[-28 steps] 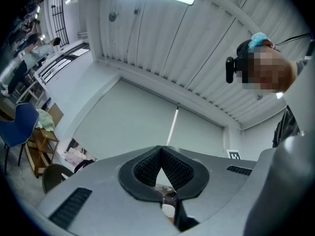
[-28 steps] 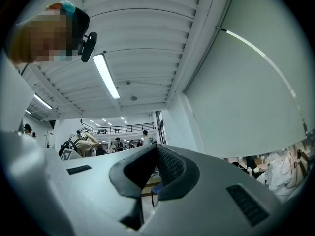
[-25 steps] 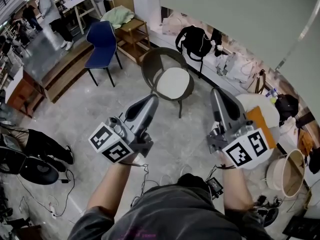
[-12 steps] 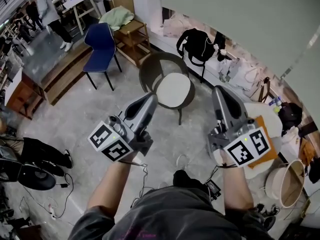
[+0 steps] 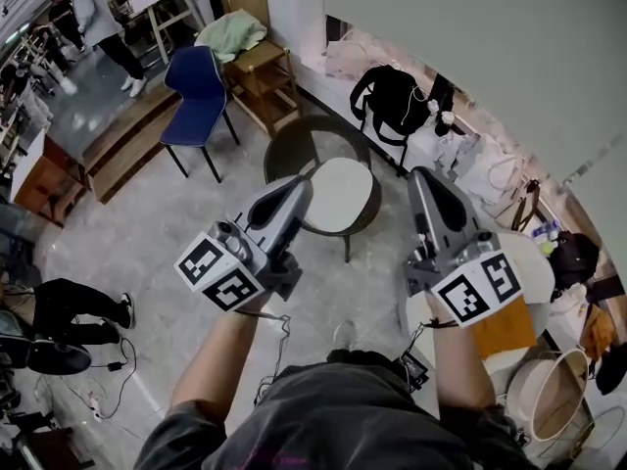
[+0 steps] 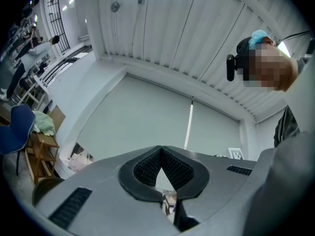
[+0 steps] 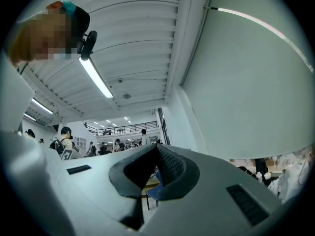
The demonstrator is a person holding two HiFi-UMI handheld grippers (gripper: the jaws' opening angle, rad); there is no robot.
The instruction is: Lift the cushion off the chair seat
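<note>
A round white cushion [image 5: 343, 196] lies on the seat of a dark round-backed chair [image 5: 292, 142] in the middle of the head view. My left gripper [image 5: 300, 185] is shut and empty, its tip seen over the cushion's left edge, held well above it. My right gripper [image 5: 422, 175] is also shut and empty, to the right of the chair. In the left gripper view the left gripper [image 6: 161, 148] points up at a grey wall. In the right gripper view the right gripper [image 7: 156, 147] shows its jaws together against the ceiling; the cushion is hidden in both.
A blue chair [image 5: 201, 84] and a wooden chair with a green cloth [image 5: 253, 55] stand behind left. A black backpack [image 5: 394, 96] and bags line the wall. A round white table [image 5: 534, 262] and a basket [image 5: 549, 392] are at right. People [image 5: 90, 13] stand far left.
The whole view has shifted toward the chair, which now sits lower and nearer between the two grippers. Both grippers moved forward together and stayed shut.
</note>
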